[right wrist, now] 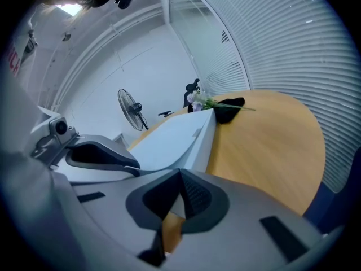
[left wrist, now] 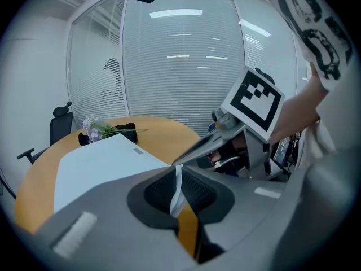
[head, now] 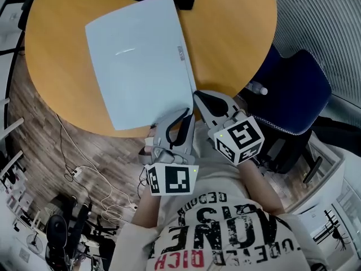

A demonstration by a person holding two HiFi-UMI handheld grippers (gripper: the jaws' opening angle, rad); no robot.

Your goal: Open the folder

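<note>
Head view: folder [head: 138,61] on tabletop [head: 237,33], upper centre. Your left gripper [head: 186,113] and right gripper [head: 196,95] both clamp shut on its lower-right corner.

Head view overhead, gripper views low (shared folder [head: 138,61])

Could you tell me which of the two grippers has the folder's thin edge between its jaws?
The left gripper: its jaws are shut on a thin pale sheet of the folder. The right gripper has its jaws together, no sheet plainly between them.

The left gripper [left wrist: 176,174] pinches the folder [left wrist: 101,165] edge.
</note>
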